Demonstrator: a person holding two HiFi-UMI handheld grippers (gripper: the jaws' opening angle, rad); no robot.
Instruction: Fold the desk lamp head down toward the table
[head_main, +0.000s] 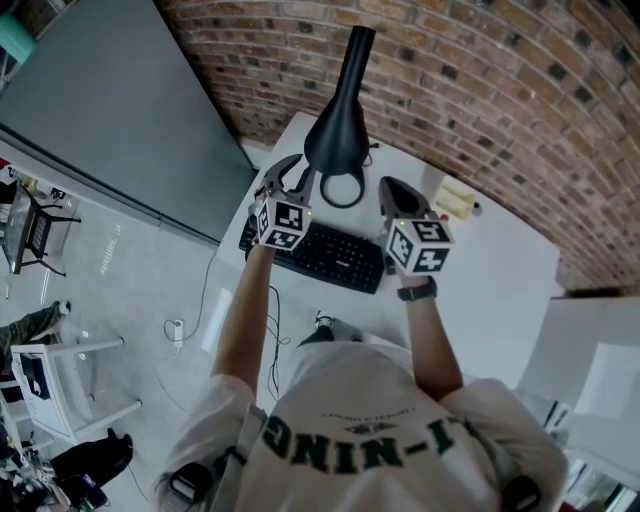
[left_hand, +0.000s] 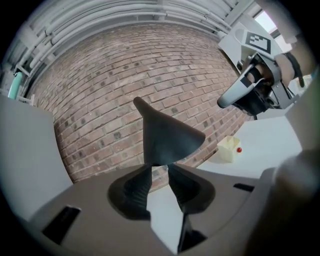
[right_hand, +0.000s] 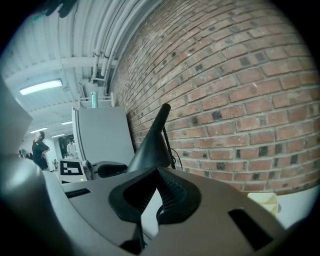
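Note:
The black desk lamp stands on the white table (head_main: 500, 290), its cone-shaped head (head_main: 338, 130) tilted up toward the brick wall over a ring base (head_main: 342, 188). In the left gripper view the lamp head (left_hand: 167, 135) fills the space just past my left gripper (left_hand: 157, 167). Those jaws stand apart, and the cone's rim sits just above the tips with no pad pressing on it. From the head view, my left gripper (head_main: 290, 178) is at the lamp's left side and my right gripper (head_main: 393, 192) at its right. My right gripper (right_hand: 156, 172) has its tips together on nothing, with the lamp head (right_hand: 151, 147) beyond it.
A black keyboard (head_main: 322, 255) lies on the table just under both grippers. A small yellow box (left_hand: 229, 148) with a red dot sits by the brick wall (head_main: 480, 90). A grey cabinet (head_main: 110, 110) stands left of the table. Chairs and cables are on the floor at left.

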